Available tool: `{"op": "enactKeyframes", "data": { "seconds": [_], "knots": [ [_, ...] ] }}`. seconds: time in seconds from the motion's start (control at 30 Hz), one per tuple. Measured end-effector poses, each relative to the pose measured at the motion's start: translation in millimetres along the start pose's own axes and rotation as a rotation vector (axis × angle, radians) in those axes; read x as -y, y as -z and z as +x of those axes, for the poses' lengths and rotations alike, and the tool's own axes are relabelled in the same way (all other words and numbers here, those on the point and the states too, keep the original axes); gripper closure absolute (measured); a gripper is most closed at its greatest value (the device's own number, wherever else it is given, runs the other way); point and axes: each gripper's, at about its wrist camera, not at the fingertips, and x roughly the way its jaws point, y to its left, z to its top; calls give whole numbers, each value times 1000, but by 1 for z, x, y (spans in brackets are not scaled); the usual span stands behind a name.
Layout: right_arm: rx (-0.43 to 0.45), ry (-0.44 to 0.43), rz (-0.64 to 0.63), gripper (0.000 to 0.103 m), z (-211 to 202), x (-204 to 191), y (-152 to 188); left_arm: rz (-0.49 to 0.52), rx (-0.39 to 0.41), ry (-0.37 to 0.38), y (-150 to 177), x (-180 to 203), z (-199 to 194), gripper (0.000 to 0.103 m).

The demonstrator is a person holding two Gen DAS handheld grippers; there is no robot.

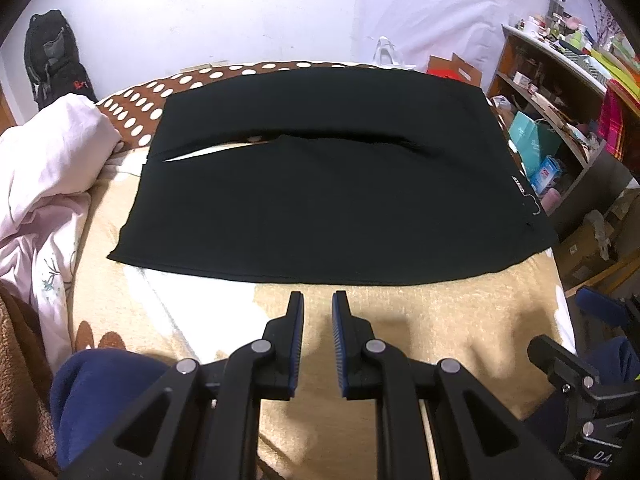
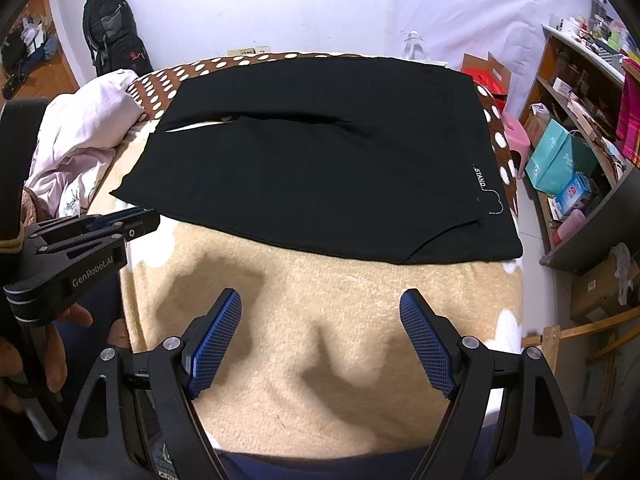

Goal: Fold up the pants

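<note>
On the bed [image 2: 320, 320], black pants [image 2: 320, 160] lie spread flat, seemingly unfolded, while left tool [image 1: 318, 300] stands narrowly apart and right tool [image 2: 320, 304] wide apart, both empty.

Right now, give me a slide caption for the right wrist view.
Right gripper open and empty above a beige blanket, black pants laid flat ahead.

Pale wall [image 1: 240, 8], cluttered wooden shelf [image 2: 580, 92], black backpack [image 2: 112, 28]
</note>
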Motion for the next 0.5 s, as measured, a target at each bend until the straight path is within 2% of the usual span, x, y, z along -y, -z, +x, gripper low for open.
{"op": "enactKeyframes", "data": {
  "seconds": [0.5],
  "knots": [
    [3, -3, 1, 21, 0, 1, 1, 14, -12, -12, 3, -1, 6, 87]
  ]
}}
